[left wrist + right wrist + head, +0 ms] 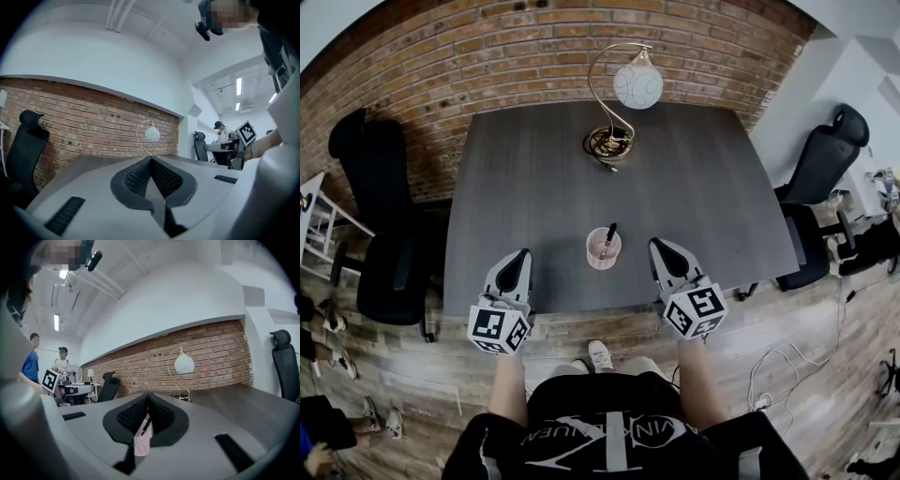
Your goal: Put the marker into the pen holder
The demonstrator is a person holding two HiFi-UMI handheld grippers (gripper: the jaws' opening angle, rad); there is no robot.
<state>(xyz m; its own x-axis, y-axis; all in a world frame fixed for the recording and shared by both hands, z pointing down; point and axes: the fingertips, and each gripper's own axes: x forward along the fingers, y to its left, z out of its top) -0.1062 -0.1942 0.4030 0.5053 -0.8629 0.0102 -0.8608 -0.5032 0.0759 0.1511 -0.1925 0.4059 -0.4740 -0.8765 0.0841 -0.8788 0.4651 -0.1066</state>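
— Any writing we can read?
— Only white shirt lettering (pixel 609 433), too warped for us. Black marker (pixel 607 240) leans inside the pink pen holder (pixel 603 255) on the surface (pixel 534 187).
— Tongs?
— We see left tongs (pixel 524 253) and right tongs (pixel 657 246) closed, empty.

marker (pixel 608 238): lower part hidden inside pen holder (pixel 603 253).
marker print: too small to read.
white rack (pixel 317 223): far left of pen holder, cut off at the picture's edge.
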